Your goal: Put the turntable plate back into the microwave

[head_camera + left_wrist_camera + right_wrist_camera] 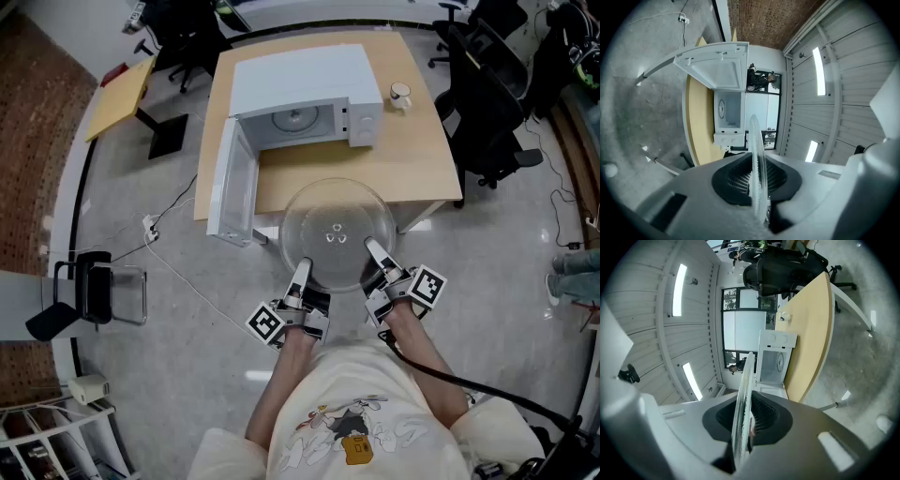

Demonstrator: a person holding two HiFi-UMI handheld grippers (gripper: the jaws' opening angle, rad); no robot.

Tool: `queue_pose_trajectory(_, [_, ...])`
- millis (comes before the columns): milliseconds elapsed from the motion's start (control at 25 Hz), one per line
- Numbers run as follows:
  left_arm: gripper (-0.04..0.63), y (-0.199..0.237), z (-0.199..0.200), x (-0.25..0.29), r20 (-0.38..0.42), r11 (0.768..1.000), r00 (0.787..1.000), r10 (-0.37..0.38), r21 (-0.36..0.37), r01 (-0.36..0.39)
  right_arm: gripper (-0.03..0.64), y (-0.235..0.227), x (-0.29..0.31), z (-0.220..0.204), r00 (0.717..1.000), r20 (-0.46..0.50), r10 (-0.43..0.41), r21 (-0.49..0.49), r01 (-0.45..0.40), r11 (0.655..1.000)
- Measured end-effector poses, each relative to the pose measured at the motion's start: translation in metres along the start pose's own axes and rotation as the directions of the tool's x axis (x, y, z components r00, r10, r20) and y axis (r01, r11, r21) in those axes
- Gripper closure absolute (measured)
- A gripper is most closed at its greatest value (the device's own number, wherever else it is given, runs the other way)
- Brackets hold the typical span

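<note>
A clear glass turntable plate (335, 232) hangs level in the air in front of the table, held by its near rim. My left gripper (302, 274) is shut on the rim's left side, and the plate's edge (756, 164) runs between its dark pads. On the rim's right side my right gripper (376, 255) is shut too, with the plate's edge (743, 408) clamped in it. The white microwave (305, 97) stands on the table beyond the plate. Its door (230, 183) hangs open to the left, and its cavity (296, 119) faces me.
The wooden table (417, 164) carries a small white cup (400, 95) right of the microwave. Black office chairs (487, 103) stand at the right. A cable and plug (150, 228) lie on the floor at the left, near a black stand (89, 286).
</note>
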State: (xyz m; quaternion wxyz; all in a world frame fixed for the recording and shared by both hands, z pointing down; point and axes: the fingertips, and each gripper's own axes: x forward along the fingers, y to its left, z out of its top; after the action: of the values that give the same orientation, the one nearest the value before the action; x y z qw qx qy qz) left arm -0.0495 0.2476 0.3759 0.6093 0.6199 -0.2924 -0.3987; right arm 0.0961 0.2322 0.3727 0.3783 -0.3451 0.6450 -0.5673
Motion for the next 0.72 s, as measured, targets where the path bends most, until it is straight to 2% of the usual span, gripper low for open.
queue_pose_trajectory(520, [0.566, -0.003, 0.002, -0.008, -0.003, 1.0, 1.0, 0.001, -0.011, -0.001, 0.58, 0.003, 0.0, -0.01, 1.0, 0.0, 0.004, 0.001, -0.004, 1.0])
queue_pose_trajectory(720, [0.566, -0.008, 0.008, -0.01, -0.013, 1.0, 1.0, -0.005, 0.006, 0.005, 0.58, 0.006, 0.003, -0.015, 1.0, 0.007, 0.018, 0.007, -0.018, 1.0])
